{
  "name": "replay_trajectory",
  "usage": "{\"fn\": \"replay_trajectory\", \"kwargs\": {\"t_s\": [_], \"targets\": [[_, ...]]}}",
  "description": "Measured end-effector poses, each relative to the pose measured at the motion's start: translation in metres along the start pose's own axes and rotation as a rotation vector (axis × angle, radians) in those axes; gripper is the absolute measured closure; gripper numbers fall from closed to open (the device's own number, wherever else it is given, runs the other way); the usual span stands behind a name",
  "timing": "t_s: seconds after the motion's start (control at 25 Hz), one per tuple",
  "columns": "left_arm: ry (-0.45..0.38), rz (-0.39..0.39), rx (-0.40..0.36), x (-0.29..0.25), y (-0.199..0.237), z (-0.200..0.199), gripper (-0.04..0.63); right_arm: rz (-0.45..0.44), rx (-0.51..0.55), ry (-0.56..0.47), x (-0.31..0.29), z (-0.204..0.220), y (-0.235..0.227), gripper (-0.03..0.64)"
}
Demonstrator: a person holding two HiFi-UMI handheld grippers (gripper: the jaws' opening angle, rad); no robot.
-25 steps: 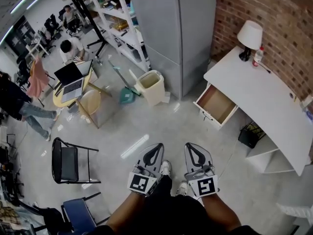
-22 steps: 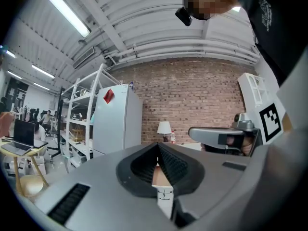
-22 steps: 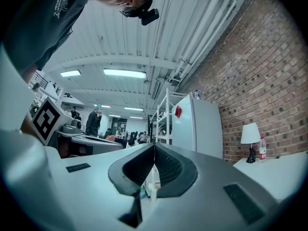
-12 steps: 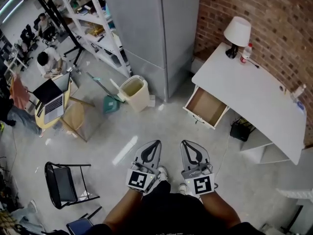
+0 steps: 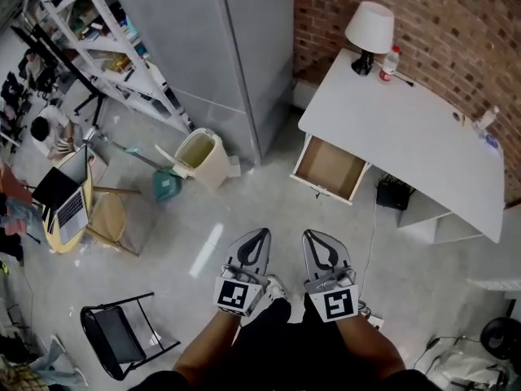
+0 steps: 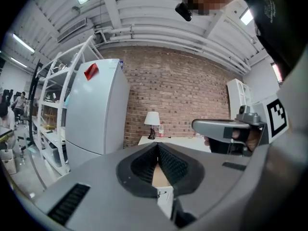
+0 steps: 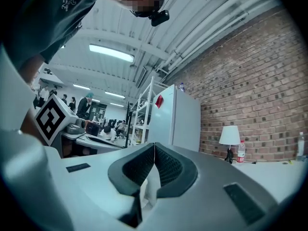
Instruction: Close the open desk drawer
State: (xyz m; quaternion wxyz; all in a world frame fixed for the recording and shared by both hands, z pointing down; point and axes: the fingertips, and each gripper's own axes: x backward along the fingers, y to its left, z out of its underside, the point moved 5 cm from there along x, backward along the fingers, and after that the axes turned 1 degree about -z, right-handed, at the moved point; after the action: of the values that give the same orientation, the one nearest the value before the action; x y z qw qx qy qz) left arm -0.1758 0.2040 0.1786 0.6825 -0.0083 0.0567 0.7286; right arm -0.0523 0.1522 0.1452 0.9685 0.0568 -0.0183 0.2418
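Observation:
A white desk stands against the brick wall at the upper right of the head view. Its drawer is pulled out toward me, the wooden bottom bare. Both grippers hang low in front of my body, well short of the drawer. My left gripper is shut with nothing in it, jaws meeting at the tips. My right gripper is likewise shut and empty. In the left gripper view the drawer shows through the gap behind the closed left gripper. The right gripper points past the desk.
A lamp and a bottle sit at the desk's far end. A grey cabinet, a bin and a dustpan stand left of the desk. A black box lies under the desk. A folding chair is at lower left.
The desk and open drawer have shifted left and up in the head view as I turned toward them. Both grippers stay shut and side by side.

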Motion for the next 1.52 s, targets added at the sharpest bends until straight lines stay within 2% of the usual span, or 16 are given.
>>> {"fn": "replay_trajectory", "kwargs": {"t_s": [0.16, 0.52, 0.8, 0.96, 1.12, 1.28, 1.52], "targets": [[0.023, 0.04, -0.013, -0.034, -0.005, 0.013, 0.591, 0.057, -0.039, 0.013, -0.007, 0.017, -0.024, 0.589], [0.069, 0.104, -0.01, -0.104, -0.029, 0.048, 0.591, 0.124, -0.08, 0.069, -0.006, 0.061, -0.08, 0.589], [0.076, 0.044, -0.018, -0.142, -0.031, 0.077, 0.591, 0.131, -0.092, 0.116, -0.004, 0.107, -0.111, 0.589], [0.088, 0.059, -0.005, -0.162, -0.021, 0.11, 0.591, 0.158, -0.112, 0.141, -0.014, 0.143, -0.121, 0.589], [0.142, 0.114, -0.052, -0.188, -0.007, 0.152, 0.591, 0.183, -0.038, 0.142, -0.03, 0.177, -0.126, 0.589], [0.096, 0.146, -0.049, -0.211, 0.004, 0.188, 0.591, 0.213, -0.003, 0.11, -0.045, 0.206, -0.129, 0.59], [0.102, 0.167, -0.024, -0.212, 0.01, 0.253, 0.591, 0.221, -0.017, 0.127, -0.044, 0.273, -0.107, 0.589]]}}
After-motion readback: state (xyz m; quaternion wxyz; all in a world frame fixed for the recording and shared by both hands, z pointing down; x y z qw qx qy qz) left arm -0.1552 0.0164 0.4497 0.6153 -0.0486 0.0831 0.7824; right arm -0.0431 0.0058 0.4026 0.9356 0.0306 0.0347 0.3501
